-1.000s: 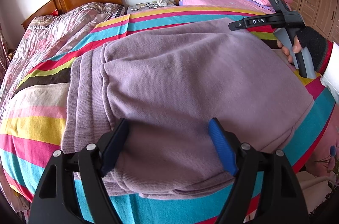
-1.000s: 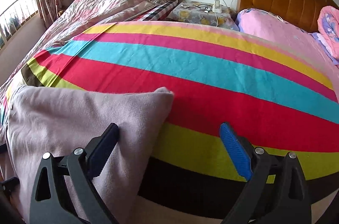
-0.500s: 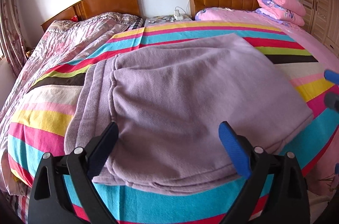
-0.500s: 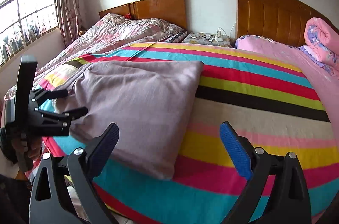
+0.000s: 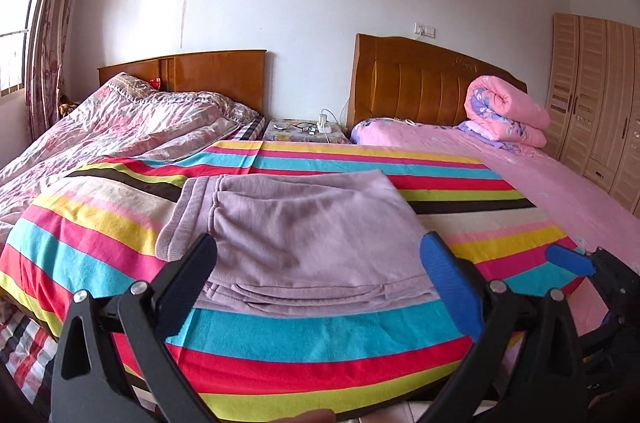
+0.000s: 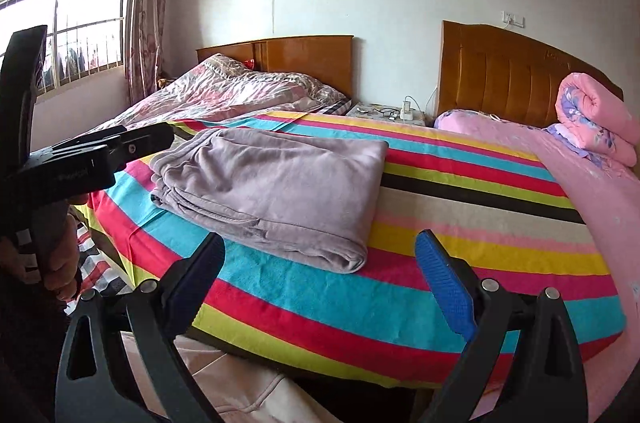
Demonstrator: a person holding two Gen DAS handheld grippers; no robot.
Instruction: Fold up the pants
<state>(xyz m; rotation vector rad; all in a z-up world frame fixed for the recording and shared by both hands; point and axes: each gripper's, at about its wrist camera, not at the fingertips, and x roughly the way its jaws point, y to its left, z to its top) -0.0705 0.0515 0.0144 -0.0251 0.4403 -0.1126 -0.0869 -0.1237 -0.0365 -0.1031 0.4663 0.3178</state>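
The pants point(image 6: 272, 191), a mauve knit pair, are seen folded into a thick rectangle and laid flat on the striped blanket point(image 6: 460, 231), toward its left half and near the front edge of the bed. Several layers are stacked at the near edge, and the ribbed waistband is shown at the left side in the left wrist view, where the pants point(image 5: 296, 235) are framed between the two fingers but not touched by them. The left gripper point(image 5: 320, 275) is held back from the cloth with its jaws spread wide; they have just been opening, and nothing is caught between them. The right gripper point(image 6: 320, 279) is likewise held wide and empty, above the blanket's front edge, to the right of the folded bundle. In the right wrist view the left gripper is seen from the side at the left border, gripped by a hand point(image 6: 60, 263) whose details are lost in shadow. Behind the blanket a rumpled quilt point(image 5: 120, 127) is spread on the left bed, a nightstand point(image 5: 304, 133) with cables is set between two wooden headboards, and a rolled pink quilt point(image 5: 504, 115) is placed on the pink sheet point(image 5: 560, 191) at the right. A wardrobe point(image 5: 600, 103) is visible at the far right.
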